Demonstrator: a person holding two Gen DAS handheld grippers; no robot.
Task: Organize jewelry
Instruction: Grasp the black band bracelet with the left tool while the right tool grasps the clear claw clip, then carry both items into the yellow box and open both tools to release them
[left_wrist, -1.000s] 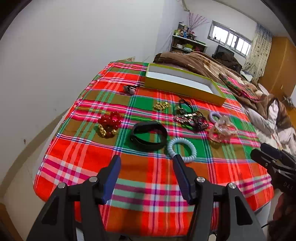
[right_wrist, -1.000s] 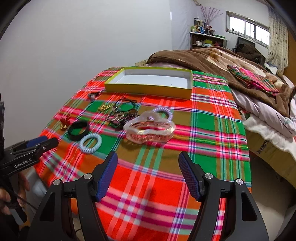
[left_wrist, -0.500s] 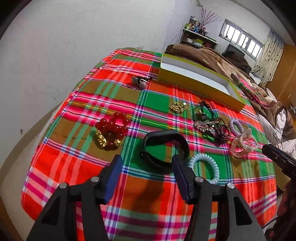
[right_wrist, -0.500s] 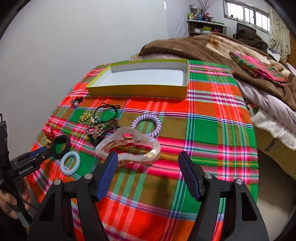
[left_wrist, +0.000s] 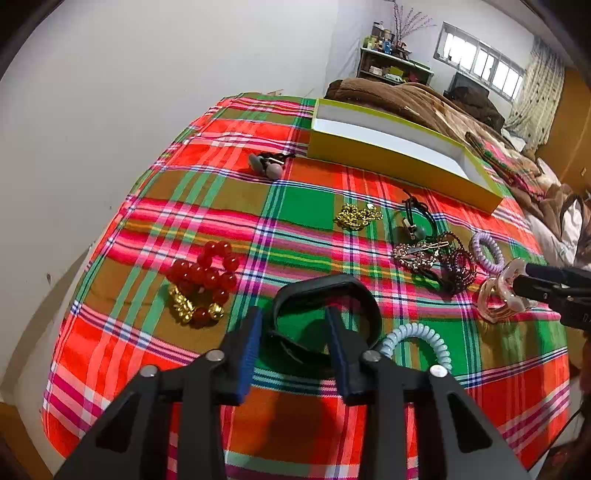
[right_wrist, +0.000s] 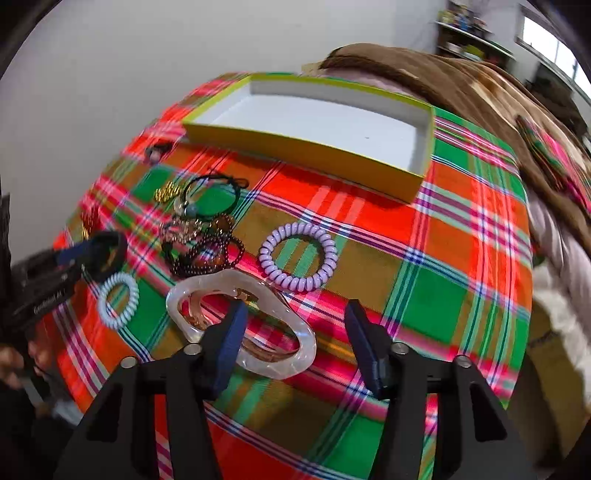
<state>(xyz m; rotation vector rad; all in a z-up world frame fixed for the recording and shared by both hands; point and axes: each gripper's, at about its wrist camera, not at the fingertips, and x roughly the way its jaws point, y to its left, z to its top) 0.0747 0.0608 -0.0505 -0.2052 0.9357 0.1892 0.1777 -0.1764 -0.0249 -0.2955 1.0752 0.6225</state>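
Jewelry lies on a plaid cloth. My left gripper (left_wrist: 293, 321) is open, its jaws straddling the near side of a black bracelet (left_wrist: 332, 288). A pale blue coil hair tie (left_wrist: 417, 341) lies just right of it, a red bead bracelet (left_wrist: 205, 273) to the left. My right gripper (right_wrist: 295, 321) is open, its left finger (right_wrist: 229, 339) inside a clear wavy hair clip (right_wrist: 240, 314). A purple coil hair tie (right_wrist: 297, 256) lies beyond. An empty yellow box (right_wrist: 306, 147) with a white inside stands at the far side.
A tangle of dark bead bracelets and chains (left_wrist: 432, 258), gold beads (left_wrist: 356, 216) and a black hair tie with grey balls (left_wrist: 267, 166) lie mid-cloth. A white wall is on the left. A bed with a brown blanket (right_wrist: 461, 81) lies beyond and to the right.
Both grippers moved forward and down. The left now straddles the black bracelet and its jaws have narrowed. The right has reached the clear hair clip.
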